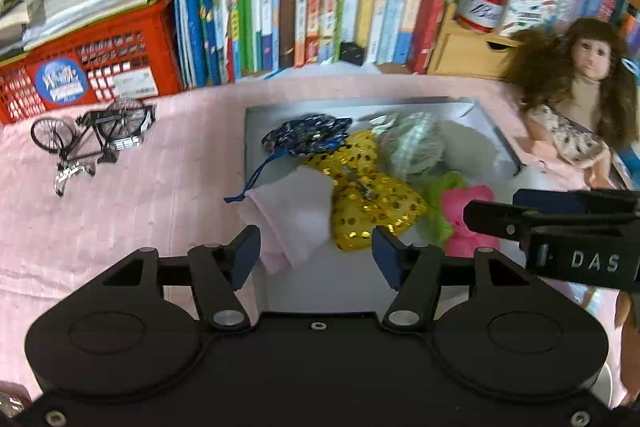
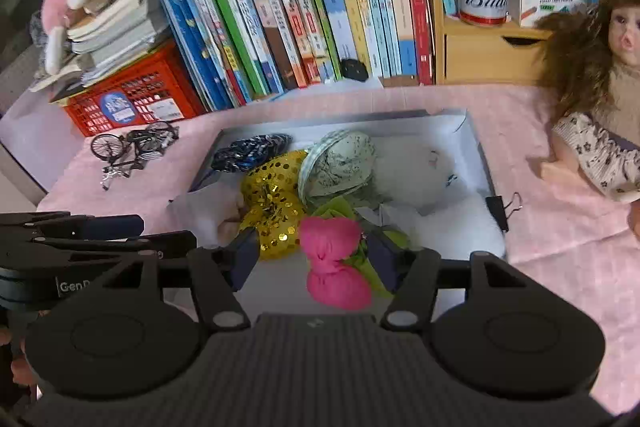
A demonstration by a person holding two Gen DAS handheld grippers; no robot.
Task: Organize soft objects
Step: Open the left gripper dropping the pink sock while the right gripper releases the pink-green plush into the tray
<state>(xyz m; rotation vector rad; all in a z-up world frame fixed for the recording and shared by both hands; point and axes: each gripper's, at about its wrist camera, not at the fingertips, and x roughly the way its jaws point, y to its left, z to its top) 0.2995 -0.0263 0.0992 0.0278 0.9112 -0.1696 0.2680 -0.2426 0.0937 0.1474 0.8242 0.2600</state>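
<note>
Right wrist: pink bow (image 2: 336, 267), yellow sequin bow (image 2: 276, 203) heaped in tray (image 2: 472, 135)

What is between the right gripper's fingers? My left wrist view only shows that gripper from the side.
Observer: The pink bow lies between the fingers of the right gripper. The jaws are open and not pressing it.
Operator: What is behind that gripper, in the tray's near right corner?
Observer: White fluffy fabric fills that corner of the tray.
Operator: Is there anything at the tray's right wall?
Observer: A black binder clip sits at that wall, with its wire handles pointing outward over the pink cloth.
</note>
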